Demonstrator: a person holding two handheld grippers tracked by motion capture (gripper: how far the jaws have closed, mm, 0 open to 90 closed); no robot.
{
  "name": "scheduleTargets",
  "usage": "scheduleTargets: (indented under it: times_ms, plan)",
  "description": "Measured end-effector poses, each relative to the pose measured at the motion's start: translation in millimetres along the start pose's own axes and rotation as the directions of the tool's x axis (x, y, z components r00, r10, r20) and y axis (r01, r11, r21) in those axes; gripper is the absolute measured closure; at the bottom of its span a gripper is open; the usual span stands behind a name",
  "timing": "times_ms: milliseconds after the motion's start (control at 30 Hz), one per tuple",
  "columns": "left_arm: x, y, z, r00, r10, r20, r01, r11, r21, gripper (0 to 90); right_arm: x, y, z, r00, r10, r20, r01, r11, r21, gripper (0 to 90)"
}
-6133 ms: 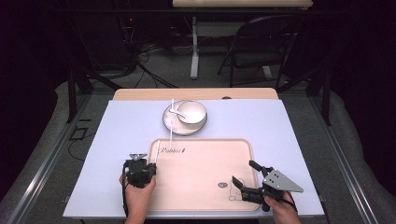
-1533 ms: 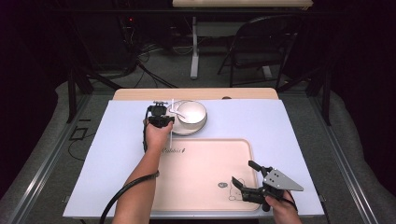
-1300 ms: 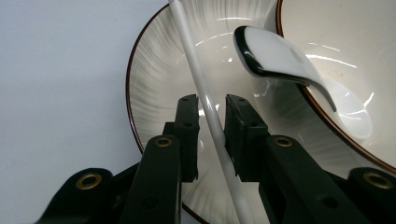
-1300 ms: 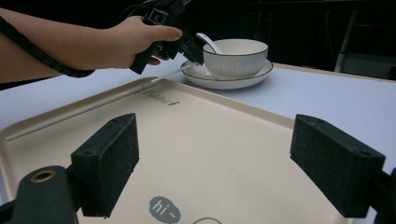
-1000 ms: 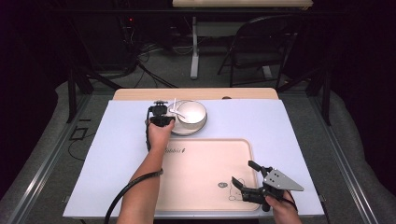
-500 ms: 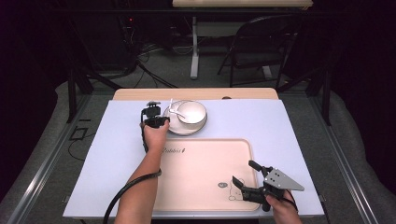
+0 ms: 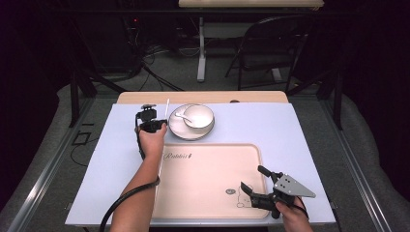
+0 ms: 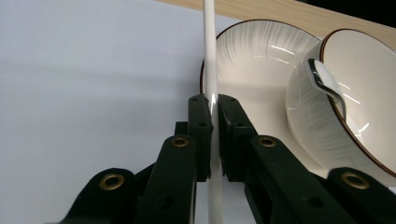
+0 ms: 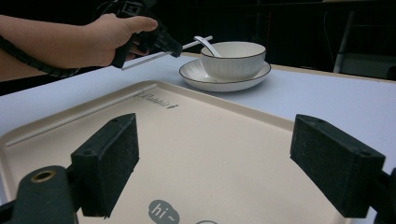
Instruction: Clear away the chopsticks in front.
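Observation:
My left gripper is shut on a thin white stick just left of the plate. The stick's tip points up and away. In the left gripper view the two jaws pinch the stick, with the plate and the white bowl at the right. On the plate stands the bowl, and a white spoon leans on its rim. My right gripper is open low over the near right of the beige tray, with nothing between its pads.
A second white stick lies along the tray's left edge. The tray rests on a pale mat over a wooden table. A chair and cables stand on the floor beyond the table.
My left hand has drawn a little left and upward from the plate's edge, carrying the stick. The right gripper has stayed where it was.

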State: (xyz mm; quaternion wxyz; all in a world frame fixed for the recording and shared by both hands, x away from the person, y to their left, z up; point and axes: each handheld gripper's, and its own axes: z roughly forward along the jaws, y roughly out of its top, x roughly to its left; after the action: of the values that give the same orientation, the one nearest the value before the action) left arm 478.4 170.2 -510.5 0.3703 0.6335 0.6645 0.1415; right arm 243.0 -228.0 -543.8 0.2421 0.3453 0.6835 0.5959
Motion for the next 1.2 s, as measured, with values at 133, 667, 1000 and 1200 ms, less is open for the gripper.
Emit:
scheduleTargets:
  times_ms: [133, 667, 1000, 1200]
  plan:
    - [0.9, 0.8, -3.8, 1.0, -0.005, 0.005, 0.005, 1.0, -0.007, 84.2, 0.2, 0.2, -0.4, 1.0, -0.003, 0.001, 0.003, 1.0, -0.002, 14.7]
    - [-11.5, -20.8, -65.0, 0.9935, 0.052, 0.102, -0.045, 0.9966, -0.07, 84.2, 0.1, 0.5, -0.1, 0.9999, -0.007, 0.011, 0.007, 1.0, -0.005, 14.7]
    - [-10.6, -56.9, -88.8, 0.9881, 0.099, 0.118, -0.088, 0.9913, -0.098, 84.2, 0.3, 0.6, -0.6, 0.9999, 0.0, 0.012, 0.0, 1.0, -0.006, 14.7]
    - [-2.2, -78.6, -98.4, 0.9865, 0.044, 0.158, -0.025, 0.9929, -0.116, 84.2, -1.0, 0.6, -0.5, 0.9998, -0.003, 0.019, 0.003, 1.0, -0.005, 14.7]
